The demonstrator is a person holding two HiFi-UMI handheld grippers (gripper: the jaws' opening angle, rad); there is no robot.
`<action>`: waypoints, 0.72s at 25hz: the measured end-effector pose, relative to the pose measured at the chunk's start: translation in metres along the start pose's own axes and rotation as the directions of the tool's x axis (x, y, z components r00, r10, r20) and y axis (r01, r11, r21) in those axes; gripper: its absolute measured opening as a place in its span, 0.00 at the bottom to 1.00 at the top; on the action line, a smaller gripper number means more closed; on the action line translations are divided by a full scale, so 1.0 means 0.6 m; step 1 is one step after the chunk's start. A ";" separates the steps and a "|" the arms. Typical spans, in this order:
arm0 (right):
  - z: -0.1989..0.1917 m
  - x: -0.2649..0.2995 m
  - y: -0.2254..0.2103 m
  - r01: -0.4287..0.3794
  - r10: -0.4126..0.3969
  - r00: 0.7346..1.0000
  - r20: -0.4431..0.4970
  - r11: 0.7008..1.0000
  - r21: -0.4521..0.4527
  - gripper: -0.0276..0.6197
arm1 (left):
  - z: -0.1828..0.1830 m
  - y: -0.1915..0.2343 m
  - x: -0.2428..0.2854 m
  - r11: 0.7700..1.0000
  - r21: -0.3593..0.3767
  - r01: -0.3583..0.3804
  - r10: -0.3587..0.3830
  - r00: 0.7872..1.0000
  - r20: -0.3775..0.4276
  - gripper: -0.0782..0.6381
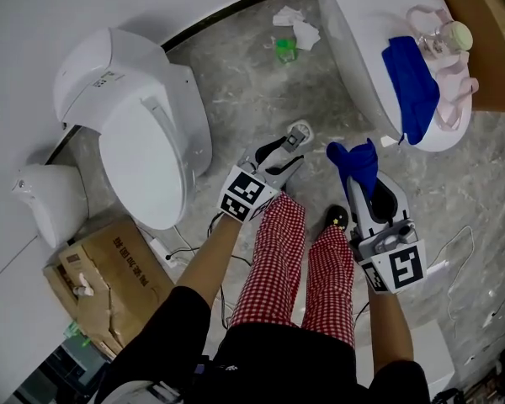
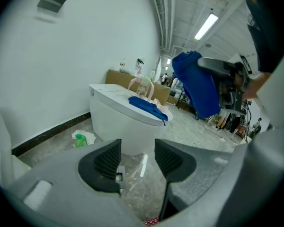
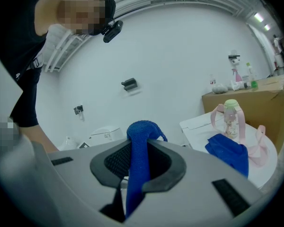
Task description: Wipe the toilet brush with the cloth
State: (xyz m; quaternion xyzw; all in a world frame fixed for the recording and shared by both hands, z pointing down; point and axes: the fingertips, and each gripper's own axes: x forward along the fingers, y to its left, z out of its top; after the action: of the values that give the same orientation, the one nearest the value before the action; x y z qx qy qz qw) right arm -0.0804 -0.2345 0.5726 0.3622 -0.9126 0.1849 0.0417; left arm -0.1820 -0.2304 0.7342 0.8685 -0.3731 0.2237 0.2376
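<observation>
My right gripper [image 1: 366, 185] is clenched on the blue cloth [image 1: 353, 160], bunched between its jaws; my left gripper [image 1: 288, 148], just beside it, is released and holds nothing; both point away from me over the floor; I can make out no toilet brush in any view, so I cannot tell its direction or long axis; a second blue cloth [image 1: 411, 82] lies draped on the far toilet [image 1: 353, 40].

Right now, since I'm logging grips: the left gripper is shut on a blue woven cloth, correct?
No: the right gripper is shut on the blue woven cloth, per the right gripper view; the left gripper is open and empty.
</observation>
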 end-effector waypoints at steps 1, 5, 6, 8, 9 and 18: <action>-0.004 0.000 -0.001 -0.003 0.003 1.000 -0.005 1.000 0.000 0.14 | -0.008 0.003 0.007 1.000 -0.002 -0.001 0.001 1.000 -0.012 0.40; -0.017 -0.003 -0.001 0.000 0.001 1.000 -0.011 1.000 0.013 0.14 | -0.044 0.015 0.031 1.000 -0.013 -0.008 0.007 0.998 -0.063 0.40; -0.020 -0.002 -0.001 0.002 -0.002 1.000 -0.006 1.000 0.018 0.14 | -0.053 0.020 0.034 1.000 -0.014 -0.012 0.011 0.997 -0.077 0.40; -0.024 0.000 -0.004 0.005 -0.005 1.000 -0.007 1.000 0.016 0.14 | -0.068 0.029 0.042 1.000 -0.017 -0.018 0.016 0.995 -0.102 0.40; -0.026 0.001 -0.006 0.006 -0.005 1.000 -0.010 1.000 0.012 0.14 | -0.074 0.031 0.047 1.000 -0.019 -0.021 0.019 0.993 -0.113 0.40; -0.049 -0.003 -0.024 0.016 -0.015 1.000 -0.022 0.999 0.029 0.14 | -0.131 0.048 0.090 0.999 -0.022 -0.035 0.030 0.976 -0.217 0.40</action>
State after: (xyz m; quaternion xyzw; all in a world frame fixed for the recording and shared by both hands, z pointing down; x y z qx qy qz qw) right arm -0.0712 -0.2323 0.6039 0.3676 -0.9066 0.2017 0.0480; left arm -0.1866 -0.2314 0.8337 0.8297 -0.3620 0.3158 0.2842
